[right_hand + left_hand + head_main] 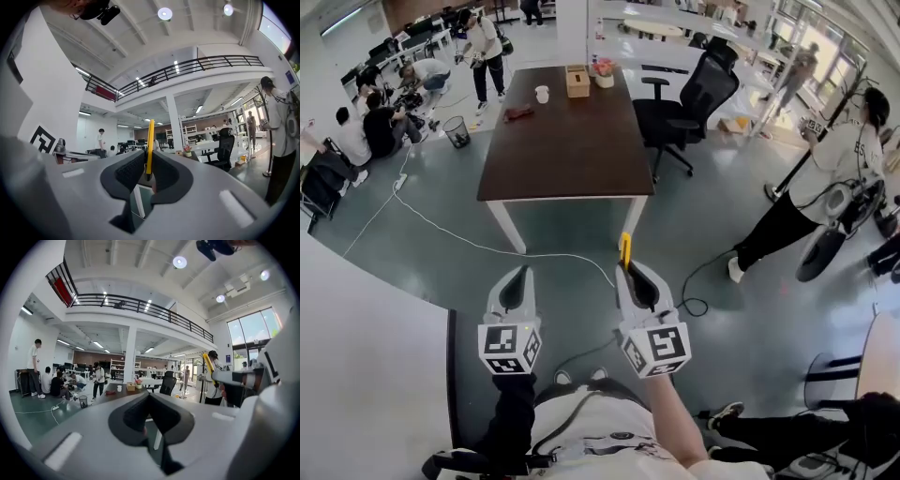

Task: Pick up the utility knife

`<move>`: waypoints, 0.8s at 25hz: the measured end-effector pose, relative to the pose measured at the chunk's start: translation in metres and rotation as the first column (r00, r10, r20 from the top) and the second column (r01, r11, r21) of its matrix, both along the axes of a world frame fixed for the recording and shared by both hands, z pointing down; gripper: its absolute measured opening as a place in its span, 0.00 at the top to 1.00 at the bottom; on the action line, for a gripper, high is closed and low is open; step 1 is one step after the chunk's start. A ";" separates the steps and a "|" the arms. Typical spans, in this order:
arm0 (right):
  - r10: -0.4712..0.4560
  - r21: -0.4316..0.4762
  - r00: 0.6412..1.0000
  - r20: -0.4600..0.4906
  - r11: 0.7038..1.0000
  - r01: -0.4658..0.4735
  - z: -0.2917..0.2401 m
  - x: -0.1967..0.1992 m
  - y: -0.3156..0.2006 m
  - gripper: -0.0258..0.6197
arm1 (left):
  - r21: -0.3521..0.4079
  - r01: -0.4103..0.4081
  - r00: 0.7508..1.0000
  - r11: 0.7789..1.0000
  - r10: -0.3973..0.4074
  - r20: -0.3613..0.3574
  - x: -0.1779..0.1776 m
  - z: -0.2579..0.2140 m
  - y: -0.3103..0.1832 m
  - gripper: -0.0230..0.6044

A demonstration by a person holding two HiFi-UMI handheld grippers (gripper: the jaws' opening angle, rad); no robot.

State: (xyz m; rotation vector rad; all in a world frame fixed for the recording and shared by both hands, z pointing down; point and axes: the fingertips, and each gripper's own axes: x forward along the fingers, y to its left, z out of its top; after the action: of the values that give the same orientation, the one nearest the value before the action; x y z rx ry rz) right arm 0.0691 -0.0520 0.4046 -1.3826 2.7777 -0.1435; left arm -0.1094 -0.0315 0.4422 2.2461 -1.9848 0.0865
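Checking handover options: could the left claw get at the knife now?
Probably yes: the knife sticks up from the right claw, the left claw is beside it, empty, nothing between.

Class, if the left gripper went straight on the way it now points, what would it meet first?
Probably the near end of the brown table. The left gripper, jaws shut on nothing, points toward it; depth and height are unclear, so treat this as likely only.
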 end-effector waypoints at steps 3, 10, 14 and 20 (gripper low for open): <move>0.001 0.016 1.000 0.001 1.000 -0.001 -0.005 -0.003 -0.002 0.88 | 0.034 0.003 1.000 0.999 -0.004 0.016 -0.005 -0.014 -0.003 0.97; 0.016 0.029 1.000 -0.012 0.999 -0.016 -0.004 -0.006 -0.009 0.88 | 0.072 0.010 1.000 0.997 -0.012 0.023 -0.017 -0.028 -0.011 0.97; 0.015 0.043 1.000 -0.012 0.999 -0.014 -0.009 -0.011 -0.014 0.88 | 0.085 0.003 1.000 0.996 -0.005 0.024 -0.019 -0.033 -0.017 0.97; 0.021 0.059 1.000 -0.013 0.998 -0.021 -0.010 -0.013 -0.020 0.88 | 0.096 -0.006 0.999 0.995 0.002 0.034 -0.020 -0.035 -0.026 0.97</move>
State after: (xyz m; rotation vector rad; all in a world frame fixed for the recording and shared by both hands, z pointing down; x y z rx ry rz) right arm 0.0564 -0.0721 0.3943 -1.4037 2.7532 -0.0519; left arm -0.1292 -0.0572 0.4071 2.3219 -2.0432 0.0306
